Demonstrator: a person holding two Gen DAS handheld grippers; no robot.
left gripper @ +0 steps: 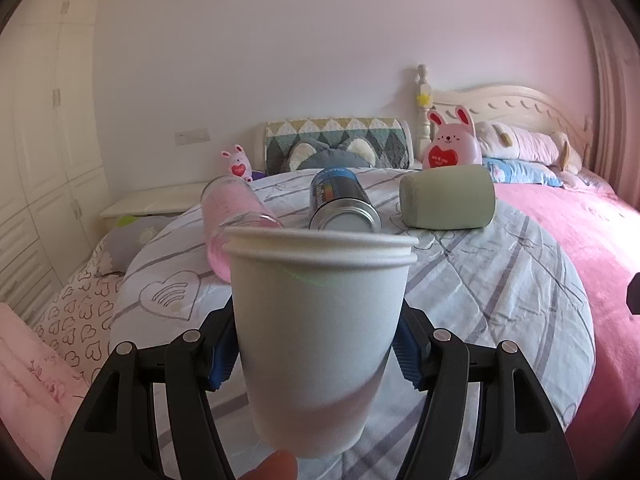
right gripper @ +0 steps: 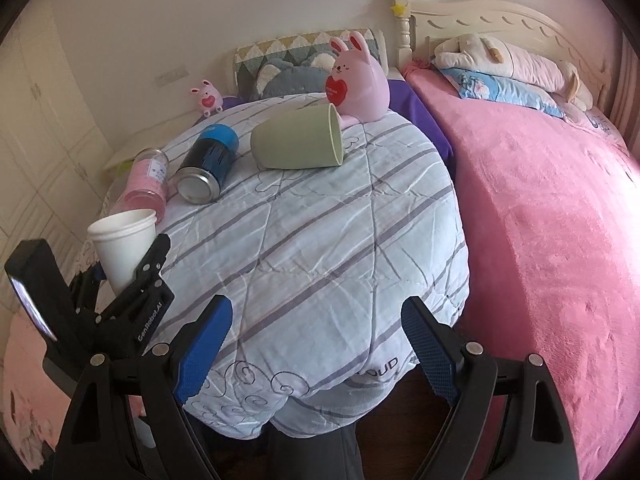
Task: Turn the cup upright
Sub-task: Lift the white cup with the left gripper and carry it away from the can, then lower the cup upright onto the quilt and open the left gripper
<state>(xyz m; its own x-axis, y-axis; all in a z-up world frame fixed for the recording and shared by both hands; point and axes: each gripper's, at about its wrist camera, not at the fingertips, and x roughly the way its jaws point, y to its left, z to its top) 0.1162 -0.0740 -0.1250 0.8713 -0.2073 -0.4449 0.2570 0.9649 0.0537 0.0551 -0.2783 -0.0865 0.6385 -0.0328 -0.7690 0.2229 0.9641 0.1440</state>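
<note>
A white paper cup (left gripper: 316, 336) is held upright, rim up, between the blue pads of my left gripper (left gripper: 316, 356). In the right wrist view the same cup (right gripper: 122, 246) shows at the left, clamped in the left gripper (right gripper: 124, 268) above the quilt's left edge. My right gripper (right gripper: 316, 356) is open and empty over the near end of the striped quilt (right gripper: 320, 240). A green cup (right gripper: 298, 142) lies on its side at the far end of the quilt, mouth to the right; it also shows in the left wrist view (left gripper: 446, 198).
A blue-capped metal can (right gripper: 208, 164) and a pink bottle (right gripper: 146, 184) lie on their sides at the quilt's far left. A pink bunny toy (right gripper: 356, 78) stands behind the green cup. A pink blanket (right gripper: 540, 220) covers the bed to the right. A fingertip (left gripper: 272, 466) shows below the cup.
</note>
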